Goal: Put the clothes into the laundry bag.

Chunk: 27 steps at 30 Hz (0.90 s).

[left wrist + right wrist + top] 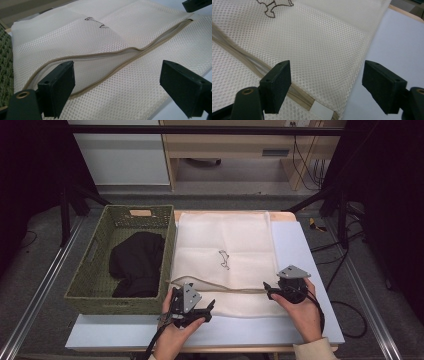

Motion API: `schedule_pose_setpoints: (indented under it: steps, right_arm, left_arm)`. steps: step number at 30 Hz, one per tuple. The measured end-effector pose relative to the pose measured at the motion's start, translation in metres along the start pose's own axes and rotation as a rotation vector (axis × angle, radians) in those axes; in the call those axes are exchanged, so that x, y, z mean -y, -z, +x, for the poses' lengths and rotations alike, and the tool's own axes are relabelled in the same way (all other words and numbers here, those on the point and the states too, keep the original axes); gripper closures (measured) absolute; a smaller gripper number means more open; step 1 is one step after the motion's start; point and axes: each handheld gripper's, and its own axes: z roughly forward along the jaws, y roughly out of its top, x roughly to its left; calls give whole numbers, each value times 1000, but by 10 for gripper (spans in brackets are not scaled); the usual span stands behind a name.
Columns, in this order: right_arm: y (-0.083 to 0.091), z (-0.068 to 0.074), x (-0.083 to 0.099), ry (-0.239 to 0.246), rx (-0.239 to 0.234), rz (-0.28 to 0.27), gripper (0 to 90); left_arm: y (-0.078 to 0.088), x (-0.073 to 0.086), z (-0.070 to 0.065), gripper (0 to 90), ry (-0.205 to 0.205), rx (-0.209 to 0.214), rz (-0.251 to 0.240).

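A cream mesh laundry bag [225, 255] is laid flat at the centre of the high view, on a pale blue-grey table top [300, 250]. A tan zipper [105, 56] is seen running across the bag near its lower edge; in the left gripper view it is parted toward the lower left, so that the inner layer is exposed, and closed toward the upper right. A small dark line drawing [223, 258] is printed near the middle of the bag.

The left gripper [207, 307] is held at the lower centre of the high view, at the bag's lower left corner. Its jaws are spread wide in the left gripper view, with nothing between them but the mesh beneath; whether the mesh is touched cannot be told. The right gripper [267, 287] is held at the bag's lower right edge. Its jaws are likewise spread wide and nothing is gripped, the bag's side edge and the zipper's end lying below them.

To the left of the bag, a green woven basket [90, 275] is set just beside it, and a black garment [137, 262] is bundled inside.
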Motion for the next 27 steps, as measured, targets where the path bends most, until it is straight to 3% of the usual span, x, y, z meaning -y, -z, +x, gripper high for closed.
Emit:
schedule_pose_setpoints:
  steps: [2,8,9,16,18,27]
  right_arm:
    - [0,1,0,9,-19,6,238]
    - [1,8,-2,54,-38,11,333]
    - [2,12,-4,82,-48,6,386]
    - [3,27,-13,171,-96,14,496]
    - [0,34,-18,209,-137,24,547]
    - [-17,58,-35,274,-287,-1,690]
  left_arm:
    - [0,-1,-1,127,-24,-1,7]
    - [0,1,1,129,-29,0,18]
    - [1,1,2,133,-30,-5,19]
    - [1,2,2,138,-22,2,27]
    - [1,3,1,147,-35,5,36]
    - [-5,5,-5,175,-55,13,63]
